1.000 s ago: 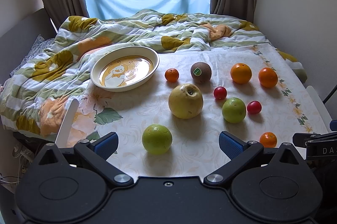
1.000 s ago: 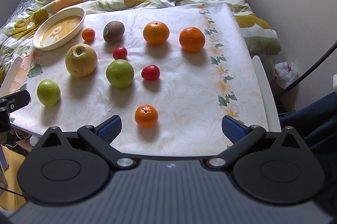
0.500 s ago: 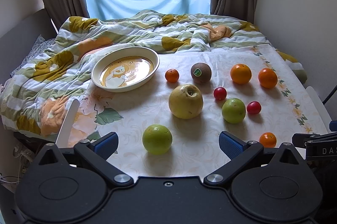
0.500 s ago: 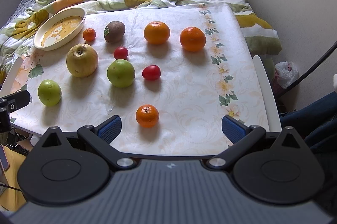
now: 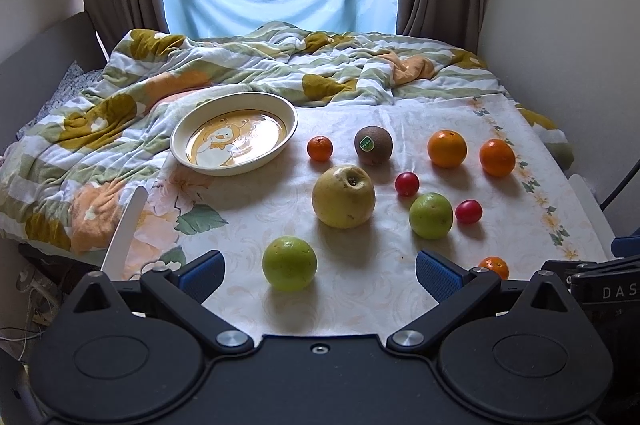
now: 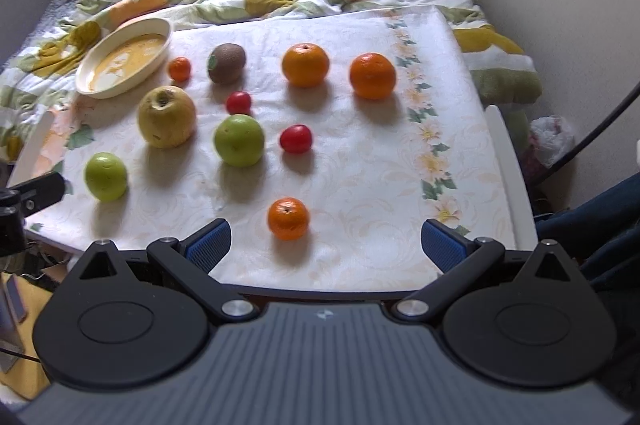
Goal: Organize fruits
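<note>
Both claws stand wide apart and hold nothing. The left claw [image 5: 319,271] frames a green apple [image 5: 289,263] at lower centre of its view; the right claw [image 6: 326,245] frames a small mandarin [image 6: 288,218] at the near edge of the worktop [image 6: 360,161]. Above these lie a yellow apple [image 5: 343,196], another green apple [image 6: 239,140], two red tomatoes, a kiwi [image 5: 373,145] and two oranges. The empty dish [image 5: 234,139] sits at upper left of the fruit, on the worktop's edge.

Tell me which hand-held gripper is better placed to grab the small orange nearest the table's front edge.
Right. The right hand-held gripper is open with the small orange just ahead between its fingers; for the left hand-held gripper it lies off to the right.
</note>
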The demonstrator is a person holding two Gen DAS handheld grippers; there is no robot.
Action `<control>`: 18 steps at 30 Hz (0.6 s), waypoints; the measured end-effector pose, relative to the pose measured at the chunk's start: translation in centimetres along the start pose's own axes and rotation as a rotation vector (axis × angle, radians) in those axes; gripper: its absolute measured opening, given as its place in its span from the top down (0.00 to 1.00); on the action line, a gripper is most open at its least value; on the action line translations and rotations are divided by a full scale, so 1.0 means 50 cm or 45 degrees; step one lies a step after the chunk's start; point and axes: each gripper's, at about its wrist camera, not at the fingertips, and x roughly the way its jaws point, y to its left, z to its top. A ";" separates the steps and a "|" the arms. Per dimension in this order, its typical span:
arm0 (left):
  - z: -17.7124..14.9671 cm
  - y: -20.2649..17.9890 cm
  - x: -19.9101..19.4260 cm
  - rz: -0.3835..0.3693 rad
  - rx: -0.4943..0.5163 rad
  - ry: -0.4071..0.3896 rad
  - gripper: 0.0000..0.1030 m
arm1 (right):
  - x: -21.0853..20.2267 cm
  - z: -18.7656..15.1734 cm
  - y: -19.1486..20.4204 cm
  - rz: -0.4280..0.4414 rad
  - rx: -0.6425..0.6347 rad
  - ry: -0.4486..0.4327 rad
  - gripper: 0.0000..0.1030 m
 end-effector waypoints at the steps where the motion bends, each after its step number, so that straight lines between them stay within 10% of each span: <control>1: 0.000 -0.001 -0.003 0.005 -0.002 -0.002 0.00 | -0.003 0.001 0.002 -0.002 -0.013 0.002 0.00; 18: -0.039 0.052 0.117 0.007 0.068 -0.046 0.01 | 0.062 -0.011 0.013 0.089 0.026 -0.074 0.00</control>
